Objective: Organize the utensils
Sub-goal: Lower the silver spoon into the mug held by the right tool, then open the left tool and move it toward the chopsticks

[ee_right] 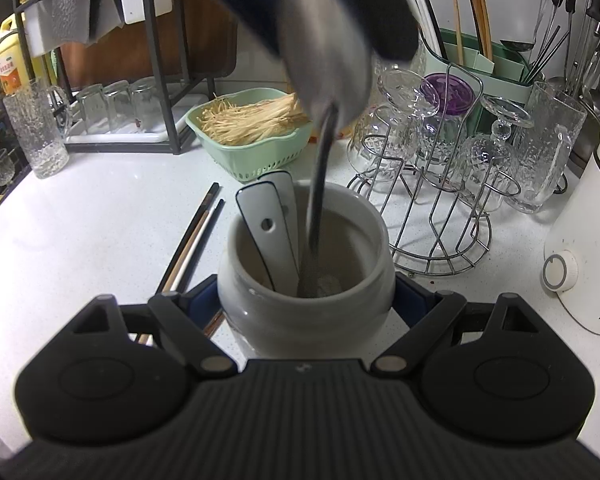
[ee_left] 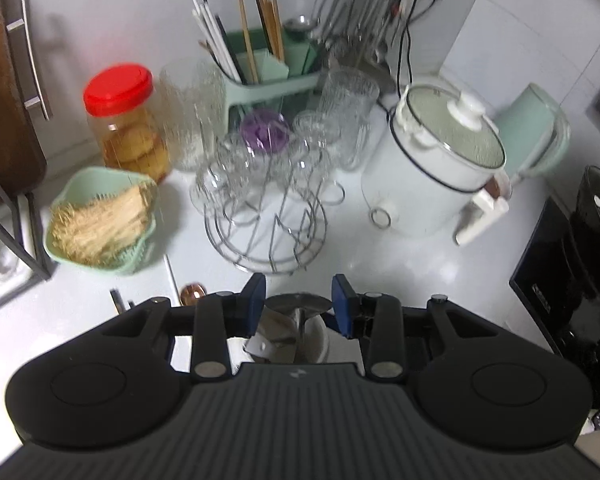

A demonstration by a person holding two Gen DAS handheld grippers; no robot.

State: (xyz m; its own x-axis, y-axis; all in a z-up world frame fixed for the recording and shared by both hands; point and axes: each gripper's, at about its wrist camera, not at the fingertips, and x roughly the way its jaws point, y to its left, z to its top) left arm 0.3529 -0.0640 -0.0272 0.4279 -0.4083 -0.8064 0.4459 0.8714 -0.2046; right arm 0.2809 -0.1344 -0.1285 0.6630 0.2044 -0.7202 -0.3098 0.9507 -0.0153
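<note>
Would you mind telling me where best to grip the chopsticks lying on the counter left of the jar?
Grip the chopsticks around the middle of their length, coming from above with fingers across them. They lie flat and side by side on the counter; their near ends are hidden behind the right gripper by the jar.

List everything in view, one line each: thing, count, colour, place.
crock: one, grey-white, between the right fingers
flat handles: two, white, in the crock
spoon: one, steel, handle down in the crock
chopsticks: a few, dark and pale, on the counter left of the crock
basket: one, green, full of pale sticks, behind the crock
glass rack: one, wire, right of the crock
jar: one, red lid, back left
cooker: one, white, right
left gripper: above the crock, around the spoon
right gripper: on the crock
</note>
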